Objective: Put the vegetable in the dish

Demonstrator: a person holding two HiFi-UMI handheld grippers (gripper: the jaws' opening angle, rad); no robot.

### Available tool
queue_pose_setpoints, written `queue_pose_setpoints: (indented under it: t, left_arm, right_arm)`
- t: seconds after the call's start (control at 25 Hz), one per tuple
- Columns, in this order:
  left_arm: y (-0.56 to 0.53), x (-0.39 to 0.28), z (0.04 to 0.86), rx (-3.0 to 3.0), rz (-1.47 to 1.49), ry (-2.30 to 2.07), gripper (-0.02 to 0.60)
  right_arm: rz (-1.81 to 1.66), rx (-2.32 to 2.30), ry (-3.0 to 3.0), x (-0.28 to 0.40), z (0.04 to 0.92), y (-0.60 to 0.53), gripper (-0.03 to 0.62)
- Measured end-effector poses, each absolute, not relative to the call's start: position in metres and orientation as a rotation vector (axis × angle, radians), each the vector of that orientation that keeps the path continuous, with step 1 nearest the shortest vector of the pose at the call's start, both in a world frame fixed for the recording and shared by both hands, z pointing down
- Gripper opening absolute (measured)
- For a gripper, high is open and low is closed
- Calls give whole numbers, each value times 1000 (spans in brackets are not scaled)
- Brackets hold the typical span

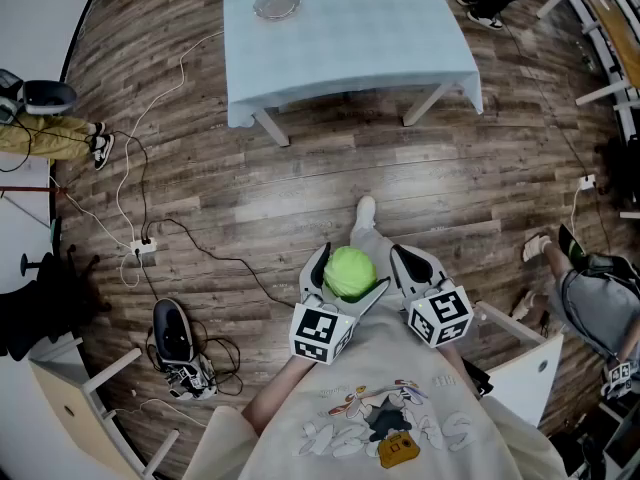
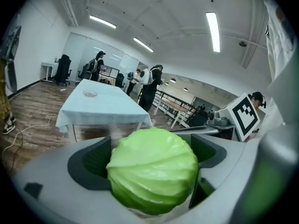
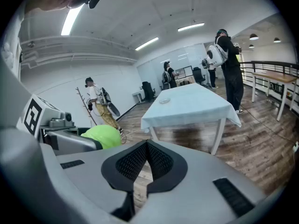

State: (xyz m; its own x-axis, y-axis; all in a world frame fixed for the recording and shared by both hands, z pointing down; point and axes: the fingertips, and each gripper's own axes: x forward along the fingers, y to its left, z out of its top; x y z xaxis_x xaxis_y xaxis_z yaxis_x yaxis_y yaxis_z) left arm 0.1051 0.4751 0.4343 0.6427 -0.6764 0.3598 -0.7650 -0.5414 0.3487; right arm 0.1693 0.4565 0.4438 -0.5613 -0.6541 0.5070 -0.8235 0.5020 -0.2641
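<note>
The left gripper [image 1: 346, 274] has its jaws wide, clamped on the cabbage [image 2: 152, 169]. The right gripper [image 3: 146, 158], just beside it, has its jaws together and empty. The dish [image 1: 277, 4] sits on the table [image 1: 390, 43], well apart.

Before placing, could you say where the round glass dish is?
The round glass dish rests on the light-blue table, left side, top of the head view.
</note>
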Motion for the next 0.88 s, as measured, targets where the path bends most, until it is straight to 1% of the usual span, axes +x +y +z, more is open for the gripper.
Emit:
queue_pose_setpoints:
  t: [0.24,0.44,0.6,0.88]
  left_arm:
    - [505,73,415,2371,275,-1196,545]
    - [491,60,408,2309,265,-1327,545]
    - [472,87,408,2302,302,-1333,545]
    - [428,180,392,2421,371,-1322,545]
  right_arm:
    - [698,1090,-2474,134,419,490,21]
    - [559,969,-2547,127,403,476,21]
    - [563,986,-2585,161,391,452,21]
    - [594,1090,-2600,261,385,402,21]
